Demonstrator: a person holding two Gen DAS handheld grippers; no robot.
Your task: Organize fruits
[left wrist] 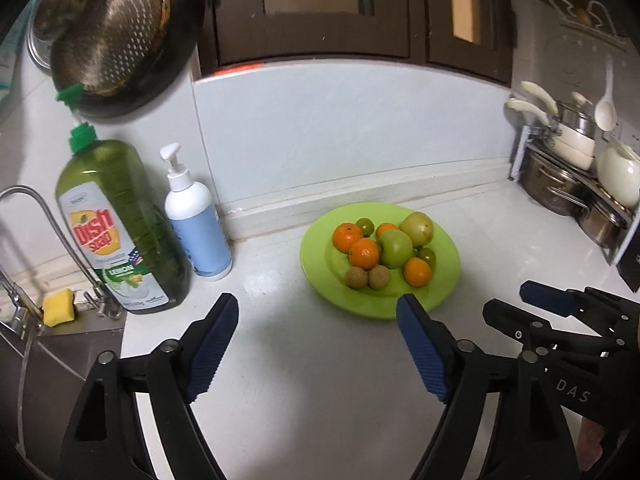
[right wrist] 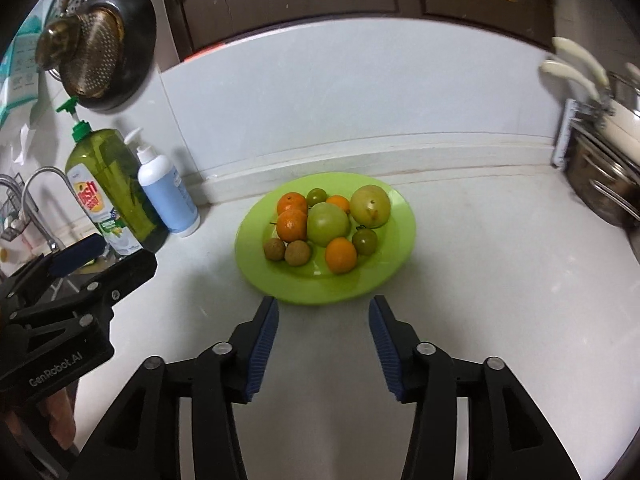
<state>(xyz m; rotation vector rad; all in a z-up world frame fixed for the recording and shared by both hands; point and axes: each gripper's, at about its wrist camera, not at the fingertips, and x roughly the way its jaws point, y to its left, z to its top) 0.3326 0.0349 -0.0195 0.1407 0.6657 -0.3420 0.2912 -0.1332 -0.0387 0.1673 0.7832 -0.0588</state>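
Note:
A lime-green plate (left wrist: 444, 276) (right wrist: 392, 248) sits on the white counter and carries oranges (left wrist: 364, 253) (right wrist: 341, 255), large green fruits (left wrist: 396, 248) (right wrist: 327, 223), small dark-green fruits (right wrist: 365, 241) and two brown round fruits (left wrist: 357, 277) (right wrist: 274, 249). My left gripper (left wrist: 318, 306) hovers open before the plate's near-left rim, nothing between its blue pads. My right gripper (right wrist: 324, 308) is open just short of the plate's near rim, also empty. Each gripper shows in the other's view: the right one (left wrist: 516, 300) at the right edge, the left one (right wrist: 108, 252) at the left edge.
A green dish-soap bottle (left wrist: 120, 232) and a white pump bottle (left wrist: 198, 220) stand at the left by the sink faucet (left wrist: 36, 208) and a yellow sponge (left wrist: 59, 306). A rack of steel pots (left wrist: 576, 184) fills the right corner. A colander and pan (left wrist: 116, 40) hang upper left.

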